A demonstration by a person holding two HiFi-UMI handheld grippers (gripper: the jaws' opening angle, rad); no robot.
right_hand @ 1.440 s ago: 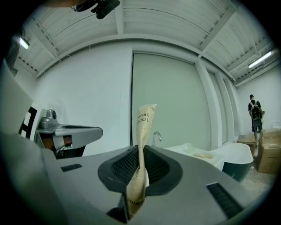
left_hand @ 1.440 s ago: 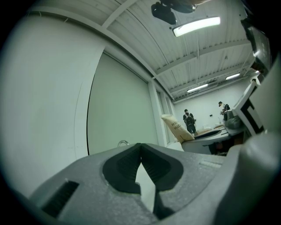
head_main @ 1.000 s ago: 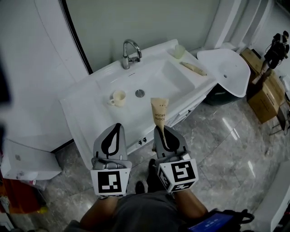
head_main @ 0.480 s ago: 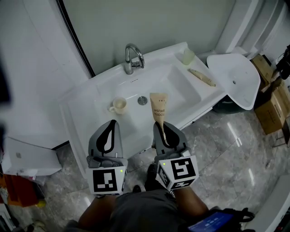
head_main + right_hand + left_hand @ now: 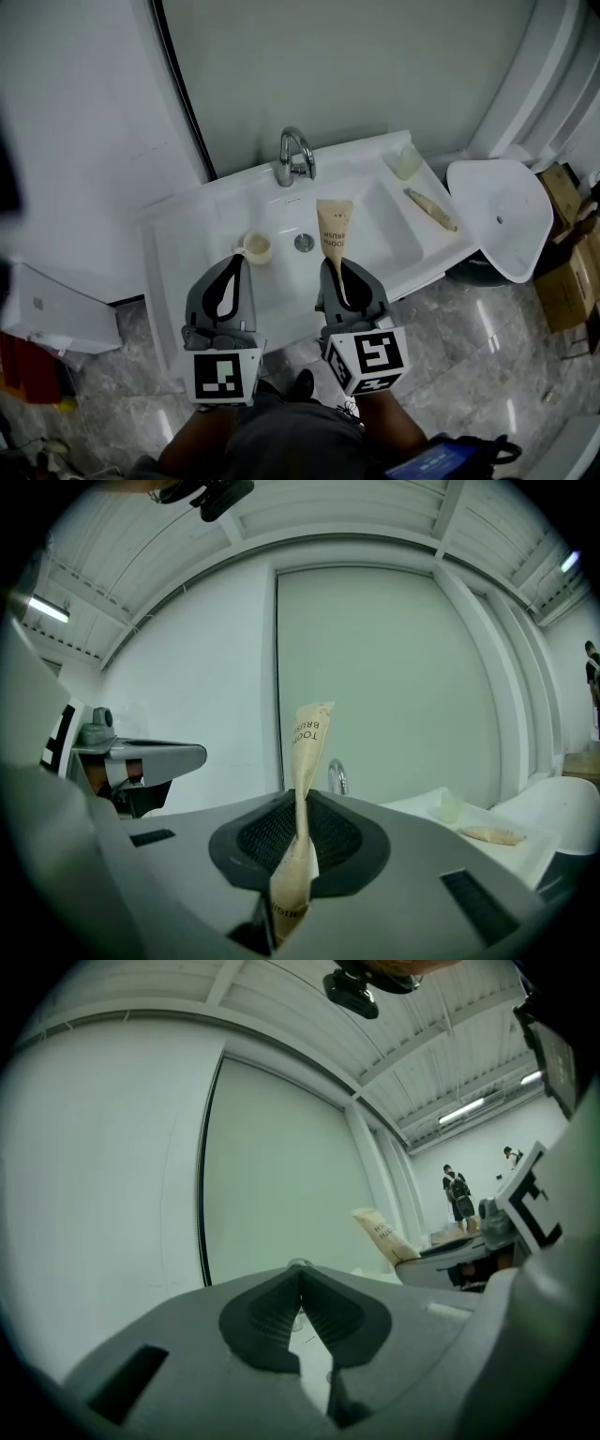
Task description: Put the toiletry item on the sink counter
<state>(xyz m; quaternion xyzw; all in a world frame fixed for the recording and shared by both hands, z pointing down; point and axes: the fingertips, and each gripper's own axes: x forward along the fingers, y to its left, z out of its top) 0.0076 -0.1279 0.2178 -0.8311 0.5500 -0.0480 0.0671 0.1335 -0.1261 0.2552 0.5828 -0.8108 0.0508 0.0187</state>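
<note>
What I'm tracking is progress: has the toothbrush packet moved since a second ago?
Yes: the toothbrush packet now reaches past the drain, nearer the faucet.

Head view softly lit, glare streaks caught on the glossy floor (image 5: 483,323), gripper views bowed by fisheye, corners blacked out.

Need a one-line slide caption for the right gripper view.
Pre-placement: right gripper, jaws shut on a tan paper toothbrush packet, with chrome faucet and white sink counter ahead.
</note>
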